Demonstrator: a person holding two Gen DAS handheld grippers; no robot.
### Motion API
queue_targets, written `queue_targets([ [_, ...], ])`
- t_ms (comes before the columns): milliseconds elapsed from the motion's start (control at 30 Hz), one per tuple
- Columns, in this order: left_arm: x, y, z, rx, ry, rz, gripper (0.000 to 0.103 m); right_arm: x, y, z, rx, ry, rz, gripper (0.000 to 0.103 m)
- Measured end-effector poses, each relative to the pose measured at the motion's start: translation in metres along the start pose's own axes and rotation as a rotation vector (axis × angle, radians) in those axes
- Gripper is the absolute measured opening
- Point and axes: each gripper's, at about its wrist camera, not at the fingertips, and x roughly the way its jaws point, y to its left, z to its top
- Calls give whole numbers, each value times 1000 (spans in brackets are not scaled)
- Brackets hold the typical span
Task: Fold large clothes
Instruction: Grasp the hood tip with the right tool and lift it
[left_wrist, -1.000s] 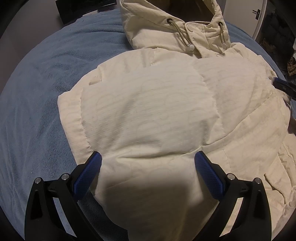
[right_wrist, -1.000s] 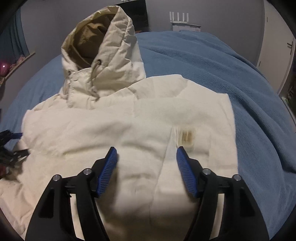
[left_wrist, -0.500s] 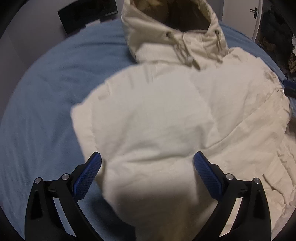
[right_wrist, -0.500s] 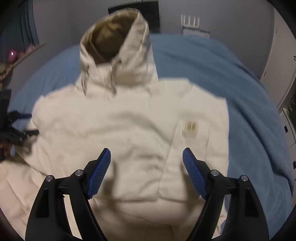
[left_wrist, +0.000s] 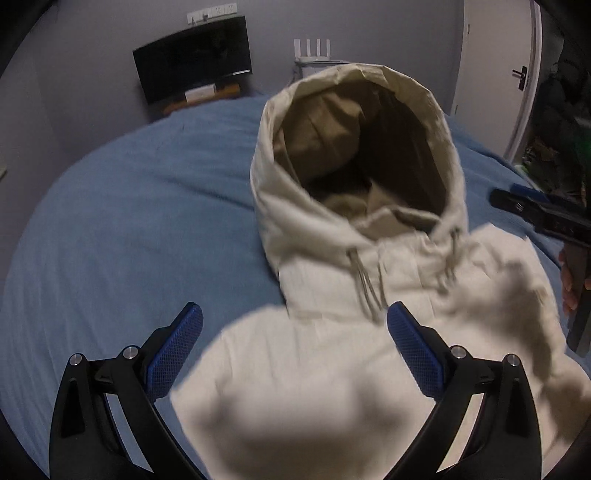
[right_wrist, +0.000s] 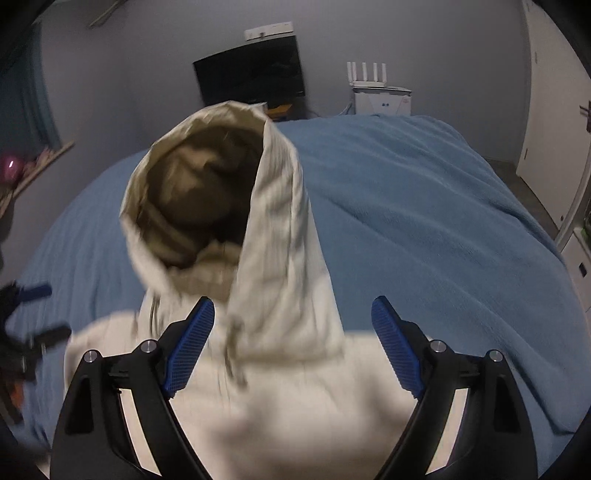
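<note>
Seen from the left wrist, the left gripper hovers with jaws spread wide, empty, above a cream hooded jacket lying on a blue blanket.

From the right wrist, the right gripper likewise gapes empty over the jacket's hood, whose opening shows tan lining.

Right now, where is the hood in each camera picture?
Left wrist: the hood stands open at upper centre-right, above the open left tool.
Right wrist: the hood is at centre-left, above the open right tool.
Shared landmark: the dark screen against the back wall, seen upper left of the hood in the left view and just above it in the right view.
</note>
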Motion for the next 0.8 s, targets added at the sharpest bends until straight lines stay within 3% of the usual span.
queue_targets([
  [133,28,6,12,-61,33,-9,96,33,5,28,41,-13,-12,82],
  [167,34,9,13,-80,45,-12,96,39,6,33,53,-13,6,76],
  [200,41,13,13,-101,51,-14,96,44,8,37,47,-6,14,63],
  [233,44,15,13,-112,55,-19,96,47,9,39,33,-4,10,56],
  [300,48,22,13,-133,47,-24,96,48,17,39,-53,-13,-7,19],
  [367,48,28,13,-143,27,-22,96,39,20,34,-121,-50,-18,11],
  [467,44,35,15,-147,-21,-6,94,18,18,21,-164,-99,18,7],
  [667,39,43,26,-217,-98,-2,79,-25,14,-14,-273,-141,58,4],
  [800,41,38,32,-177,-113,93,73,-38,4,-30,-286,-127,72,4],
])
